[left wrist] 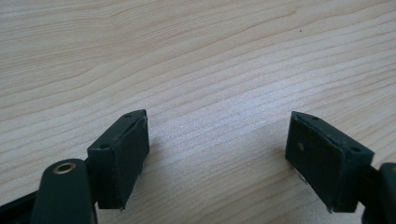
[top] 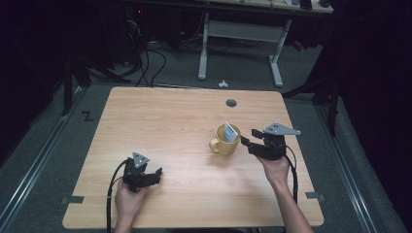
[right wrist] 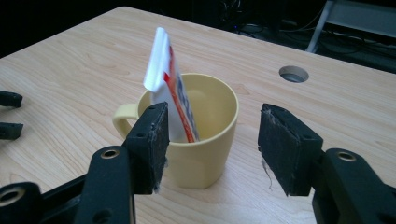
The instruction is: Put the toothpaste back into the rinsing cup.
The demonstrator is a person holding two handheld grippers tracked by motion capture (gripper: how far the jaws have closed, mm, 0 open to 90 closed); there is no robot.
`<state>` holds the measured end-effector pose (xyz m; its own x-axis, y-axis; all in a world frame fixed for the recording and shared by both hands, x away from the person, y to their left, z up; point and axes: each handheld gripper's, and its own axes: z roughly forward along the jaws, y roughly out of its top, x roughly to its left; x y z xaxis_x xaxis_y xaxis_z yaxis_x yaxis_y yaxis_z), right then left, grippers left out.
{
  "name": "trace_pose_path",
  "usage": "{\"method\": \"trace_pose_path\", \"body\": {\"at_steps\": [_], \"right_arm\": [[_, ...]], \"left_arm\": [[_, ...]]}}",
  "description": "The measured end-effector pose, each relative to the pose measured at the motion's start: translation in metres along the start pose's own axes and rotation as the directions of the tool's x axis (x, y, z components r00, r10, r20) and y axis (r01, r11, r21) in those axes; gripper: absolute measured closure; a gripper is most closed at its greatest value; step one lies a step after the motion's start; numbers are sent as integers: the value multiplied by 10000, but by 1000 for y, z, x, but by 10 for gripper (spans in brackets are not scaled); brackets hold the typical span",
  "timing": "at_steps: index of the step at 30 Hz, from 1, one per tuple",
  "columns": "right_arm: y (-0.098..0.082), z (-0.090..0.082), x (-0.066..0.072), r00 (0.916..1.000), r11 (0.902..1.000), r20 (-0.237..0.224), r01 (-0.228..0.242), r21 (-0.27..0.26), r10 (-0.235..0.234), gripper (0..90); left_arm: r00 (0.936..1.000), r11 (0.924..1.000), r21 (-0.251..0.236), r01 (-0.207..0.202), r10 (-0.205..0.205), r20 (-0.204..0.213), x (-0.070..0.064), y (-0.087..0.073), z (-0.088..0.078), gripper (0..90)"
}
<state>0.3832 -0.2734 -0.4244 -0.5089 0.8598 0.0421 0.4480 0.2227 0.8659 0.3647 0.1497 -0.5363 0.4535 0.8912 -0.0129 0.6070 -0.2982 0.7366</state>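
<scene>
High view: right tool (top: 246, 141), jaws spread, sits just right of mug (top: 224, 142); left tool (top: 154, 175), spread too, way off.

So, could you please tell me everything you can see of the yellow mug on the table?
The yellow mug is a plain, matte cup, perhaps plastic or ceramic, with one loop handle. It stands upright on the wooden table, right of the middle, its handle towards the person's left. A white packet with red and blue print stands tilted inside, leaning on the rim and poking above it. The right gripper sits just in front, jaws open and clear of the mug.
</scene>
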Motion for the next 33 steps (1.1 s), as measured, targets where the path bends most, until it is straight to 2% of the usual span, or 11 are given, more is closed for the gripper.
{"method": "trace_pose_path", "body": {"at_steps": [15, 33], "right_arm": [[-6, -12, -7, 9996, 9997, 192, -221, -145, 224, 440], [-7, -25, -12, 9990, 9994, 389, -211, -277, 221, 443]], "left_arm": [[10000, 10000, 2, 2, -2, -4, 0, 0, 0, 221], [10000, 10000, 0, 3, -3, -4, 0, 0, 0, 221]]}}
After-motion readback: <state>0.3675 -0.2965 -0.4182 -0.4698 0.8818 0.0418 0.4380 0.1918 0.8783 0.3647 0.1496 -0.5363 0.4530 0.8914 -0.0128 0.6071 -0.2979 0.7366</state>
